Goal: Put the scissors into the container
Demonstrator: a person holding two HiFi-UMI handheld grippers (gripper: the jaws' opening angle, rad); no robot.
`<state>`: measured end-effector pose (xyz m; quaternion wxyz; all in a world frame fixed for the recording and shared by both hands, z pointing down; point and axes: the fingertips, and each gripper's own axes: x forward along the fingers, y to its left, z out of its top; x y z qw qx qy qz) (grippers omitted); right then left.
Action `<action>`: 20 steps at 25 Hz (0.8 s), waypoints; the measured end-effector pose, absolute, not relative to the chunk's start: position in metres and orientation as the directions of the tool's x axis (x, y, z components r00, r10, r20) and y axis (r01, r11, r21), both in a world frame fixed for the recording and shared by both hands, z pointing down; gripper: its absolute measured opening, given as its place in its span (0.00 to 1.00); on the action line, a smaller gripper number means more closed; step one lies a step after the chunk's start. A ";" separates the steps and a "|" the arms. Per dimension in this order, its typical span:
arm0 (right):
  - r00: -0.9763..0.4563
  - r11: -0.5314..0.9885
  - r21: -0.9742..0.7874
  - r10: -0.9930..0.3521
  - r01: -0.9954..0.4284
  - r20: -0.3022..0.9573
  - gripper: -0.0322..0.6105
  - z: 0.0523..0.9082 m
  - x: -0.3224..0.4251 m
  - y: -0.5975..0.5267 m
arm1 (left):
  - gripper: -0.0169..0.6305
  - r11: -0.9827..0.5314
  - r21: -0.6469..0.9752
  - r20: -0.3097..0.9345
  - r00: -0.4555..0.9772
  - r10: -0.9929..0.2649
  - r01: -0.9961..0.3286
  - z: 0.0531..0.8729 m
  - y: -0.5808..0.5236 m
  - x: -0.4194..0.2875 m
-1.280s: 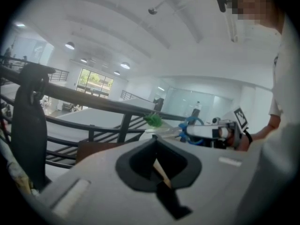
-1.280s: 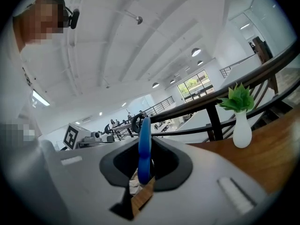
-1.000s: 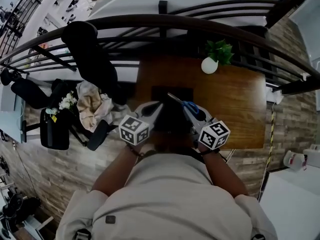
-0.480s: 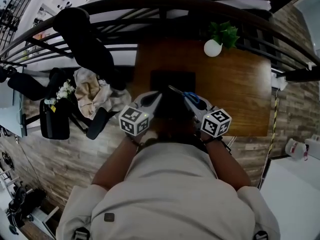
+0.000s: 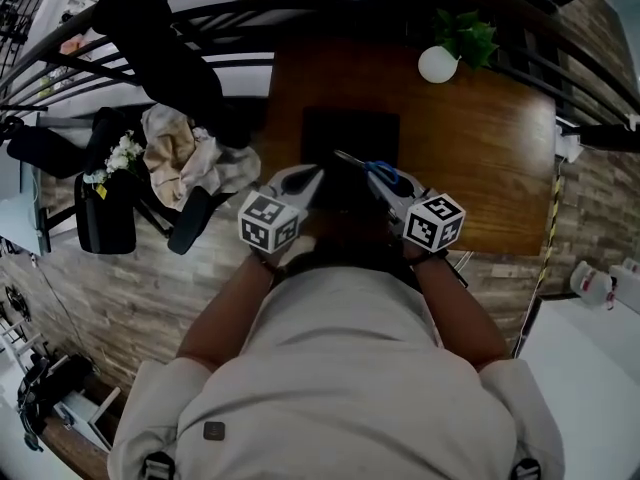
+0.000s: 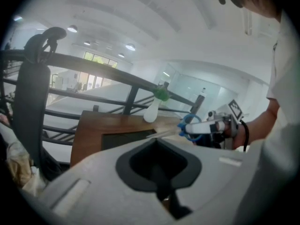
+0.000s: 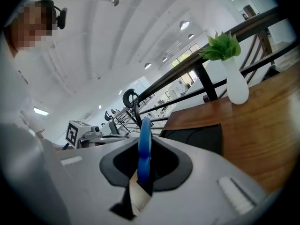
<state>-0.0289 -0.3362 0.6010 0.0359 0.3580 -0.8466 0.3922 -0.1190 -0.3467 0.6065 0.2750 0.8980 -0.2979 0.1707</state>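
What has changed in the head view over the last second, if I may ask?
The left gripper and right gripper have sunk toward the table; the scissors appear further over the dark container. Unchanged: right gripper shut on the scissors, left gripper empty.

Bright, even daylight and ceiling lamps (image 6: pixel 130 47); strong fisheye bending, dark corners; foreground seems slightly soft.

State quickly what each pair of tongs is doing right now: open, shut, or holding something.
Left tongs: shut, nothing between them.
Right tongs: shut on the scissors.
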 end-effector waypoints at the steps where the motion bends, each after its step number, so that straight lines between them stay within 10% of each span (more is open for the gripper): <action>1: -0.744 0.434 -0.643 -0.571 -0.632 0.346 0.14 0.606 -0.029 -0.335 | 0.03 -0.670 0.396 0.472 0.765 -0.438 -0.628 0.610 -0.346 -0.119; 20: -0.780 0.336 -0.729 -0.458 -0.596 0.427 0.14 0.689 -0.035 -0.327 | 0.03 -0.630 0.426 0.556 0.737 -0.385 -0.650 0.676 -0.338 -0.119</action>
